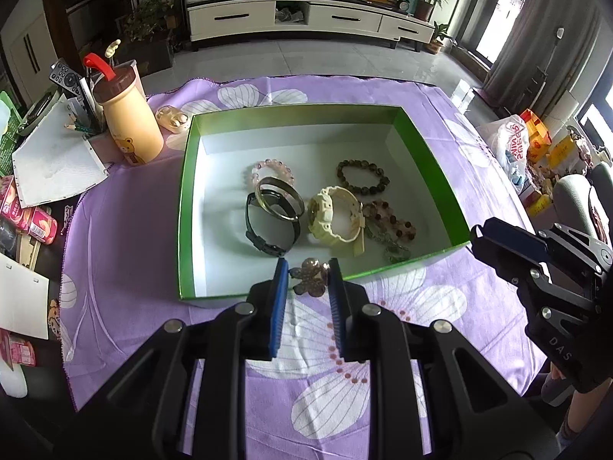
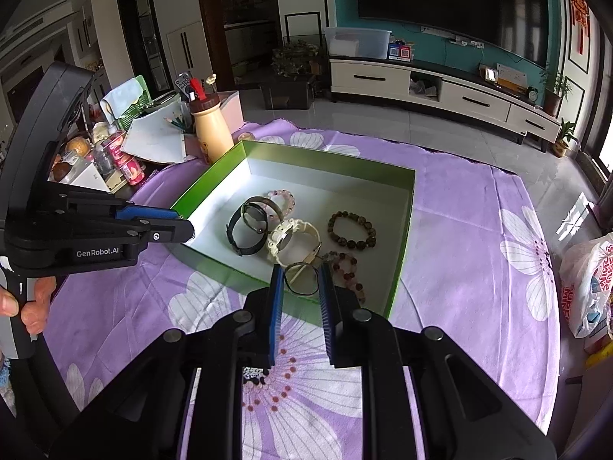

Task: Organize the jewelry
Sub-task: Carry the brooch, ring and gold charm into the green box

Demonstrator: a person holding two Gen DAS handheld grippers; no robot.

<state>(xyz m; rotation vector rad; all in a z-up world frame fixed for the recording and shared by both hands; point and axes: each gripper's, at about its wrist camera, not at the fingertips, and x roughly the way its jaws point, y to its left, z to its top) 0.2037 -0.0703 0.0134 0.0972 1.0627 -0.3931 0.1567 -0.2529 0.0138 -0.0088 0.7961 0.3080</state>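
A green box with a white inside sits on the purple cloth and holds several pieces: a cream watch, a black watch, a metal bangle, a pink bead bracelet and a dark bead bracelet. My left gripper is shut on a brown flower-shaped brooch over the box's near wall. My right gripper is shut on a thin ring bangle above the box's near right part. The left gripper also shows in the right wrist view.
A beige bottle, pens, papers and snack packs crowd the table's left side. A small beige case lies behind the box. A plastic bag sits at the right. A beaded piece lies on the cloth under my right gripper.
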